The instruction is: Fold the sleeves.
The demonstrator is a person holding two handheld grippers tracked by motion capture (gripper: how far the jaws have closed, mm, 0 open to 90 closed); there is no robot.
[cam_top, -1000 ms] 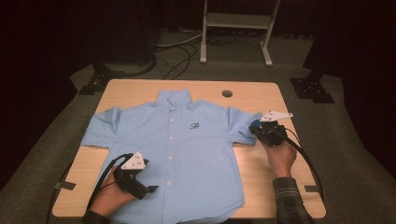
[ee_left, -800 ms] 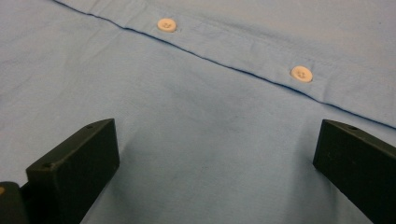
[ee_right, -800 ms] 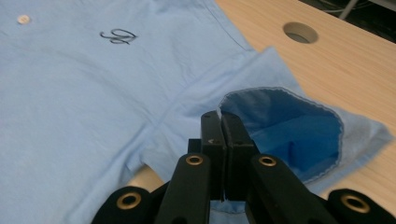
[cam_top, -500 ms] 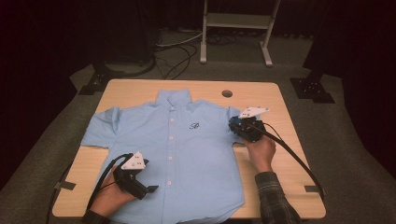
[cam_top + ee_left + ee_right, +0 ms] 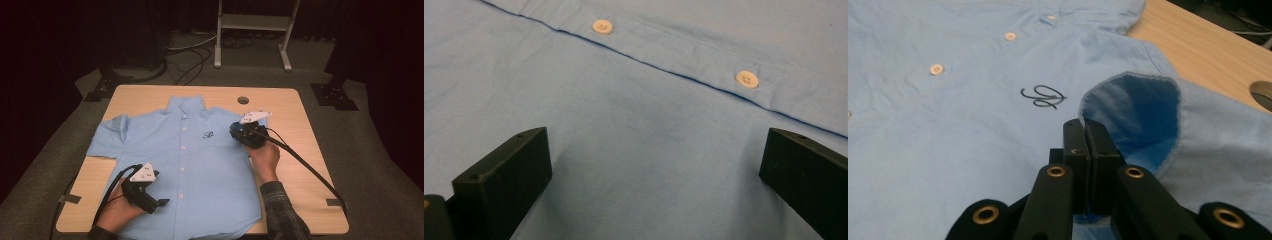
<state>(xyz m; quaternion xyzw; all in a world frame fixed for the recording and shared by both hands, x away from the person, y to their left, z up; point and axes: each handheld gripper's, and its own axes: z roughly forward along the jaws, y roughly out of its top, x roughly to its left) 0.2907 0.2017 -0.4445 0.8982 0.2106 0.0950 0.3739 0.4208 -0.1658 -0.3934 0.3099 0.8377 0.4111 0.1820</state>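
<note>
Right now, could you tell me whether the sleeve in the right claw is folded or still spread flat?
Partly folded. The right claw, shut on the sleeve, has turned its cuff over the shirt, showing the darker inside.

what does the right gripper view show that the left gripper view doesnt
Right gripper view: the right gripper, jaws shut on the hem of the sleeve, which is folded over so its darker inside shows; also the embroidered logo and a strip of wooden table.

Left gripper view: the left gripper, jaws wide apart over flat cloth, nothing between them.

Both: the light blue shirt with its white buttons.
</note>
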